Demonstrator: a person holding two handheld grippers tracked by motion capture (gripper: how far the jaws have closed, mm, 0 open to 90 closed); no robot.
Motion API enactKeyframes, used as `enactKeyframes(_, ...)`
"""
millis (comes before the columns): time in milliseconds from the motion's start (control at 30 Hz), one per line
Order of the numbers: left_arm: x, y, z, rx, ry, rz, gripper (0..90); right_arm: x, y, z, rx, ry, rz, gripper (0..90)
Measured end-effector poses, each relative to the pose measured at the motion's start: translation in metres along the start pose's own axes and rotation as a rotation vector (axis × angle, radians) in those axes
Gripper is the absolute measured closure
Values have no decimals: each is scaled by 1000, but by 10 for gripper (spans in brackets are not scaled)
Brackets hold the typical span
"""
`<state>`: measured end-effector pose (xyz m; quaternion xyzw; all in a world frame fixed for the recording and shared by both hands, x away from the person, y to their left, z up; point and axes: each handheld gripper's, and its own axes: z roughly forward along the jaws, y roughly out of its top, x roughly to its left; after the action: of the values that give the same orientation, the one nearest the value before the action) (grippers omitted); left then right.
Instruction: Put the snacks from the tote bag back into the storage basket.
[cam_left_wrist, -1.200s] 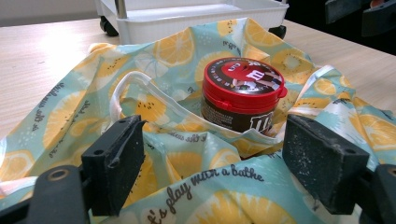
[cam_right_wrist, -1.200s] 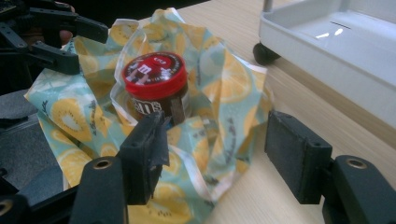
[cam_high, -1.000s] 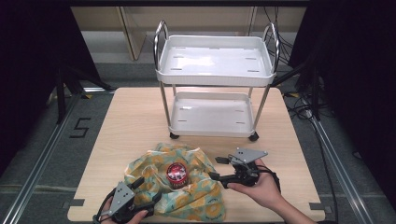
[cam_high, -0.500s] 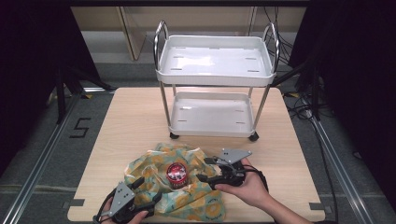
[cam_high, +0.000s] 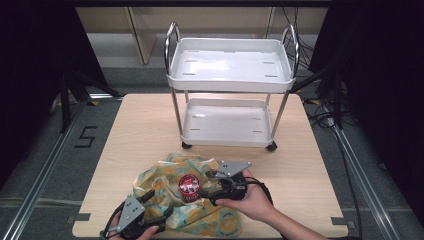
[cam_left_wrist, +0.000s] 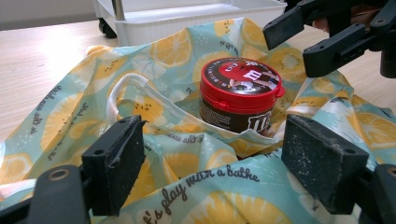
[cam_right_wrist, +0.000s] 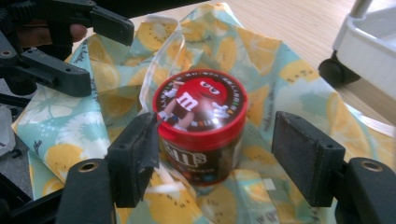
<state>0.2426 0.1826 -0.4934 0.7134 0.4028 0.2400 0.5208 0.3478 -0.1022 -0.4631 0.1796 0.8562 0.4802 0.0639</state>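
**Closing in on the candy tub, right gripper parted around it**

Straddling the red-lidded M&M's tub (cam_right_wrist: 201, 126) now, the right gripper (cam_right_wrist: 215, 154) has its jaws partly apart, and they have just been opening. The tub sits between them: one pad looks to touch, or all but touch, the tub's side just under the lid rim, while the other pad stands clear of it with a plain gap. No squeeze from both sides, so no grip. In the high view the right gripper (cam_high: 212, 187) lies low over the bag, just beside the tub (cam_high: 189, 186), with the person's hand (cam_high: 250, 200) wrapped round its body.

And the left gripper (cam_left_wrist: 210, 158): jaws wide, nothing pressed between them, hovering over the near folds of the lemon-print bag (cam_left_wrist: 163, 186). In the high view it sits at the table's near edge (cam_high: 152, 212), over the bag's near side.

The tub stands upright in the mouth of the crumpled bag (cam_high: 165, 187), on the wooden table (cam_high: 140, 130), with the white two-tier trolley (cam_high: 230, 75) well beyond it.

Hard to read: the tub's base is sunk behind the fabric and a white handle strap (cam_left_wrist: 126, 86), so where it rests inside cannot be told. The left hand is cut off by the bottom edge of the high view. The trolley shows as a tray edge and a castor (cam_right_wrist: 332, 71) in the right gripper view.
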Motion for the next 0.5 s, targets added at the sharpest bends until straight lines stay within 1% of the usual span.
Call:
enactKeyframes(33, 0, 0, 0, 0, 0, 0, 208, 1, 0, 2, -4, -7, 6, 319)
enactKeyframes(100, 1, 0, 0, 3, -2, 7, 208, 1, 0, 3, 1, -2, 0, 314)
enactKeyframes(133, 1, 0, 0, 2, -3, 6, 208, 2, 0, 4, 7, -3, 4, 308)
enactKeyframes(167, 1, 0, 0, 4, -3, 7, 208, 2, 0, 7, 21, 6, -1, 286)
enactKeyframes(233, 0, 0, 0, 8, 1, 9, 208, 3, -1, 9, 17, 3, 3, 278)
enactKeyframes(267, 0, 0, 0, 8, 1, 9, 207, 5, -1, 11, 33, 4, 20, 266)
enactKeyframes(300, 0, 0, 0, 9, 1, 10, 208, 5, -1, 12, 37, 4, 24, 261)
enactKeyframes(333, 0, 0, 0, 9, 1, 11, 207, 5, -1, 14, 28, -5, 8, 256)
enactKeyframes(367, 0, 0, 0, 9, 0, 13, 208, 5, -1, 16, 31, -7, 2, 254)
enactKeyframes(400, 1, 0, 0, 9, -2, 19, 208, 7, -1, 17, 46, -5, 22, 248)
enactKeyframes(433, 0, 0, 0, 7, 2, 10, 208, 8, -1, 19, 47, -10, 19, 241)
enactKeyframes(500, 1, 0, 0, 6, 0, 10, 207, 8, -2, 21, 41, -11, 20, 237)
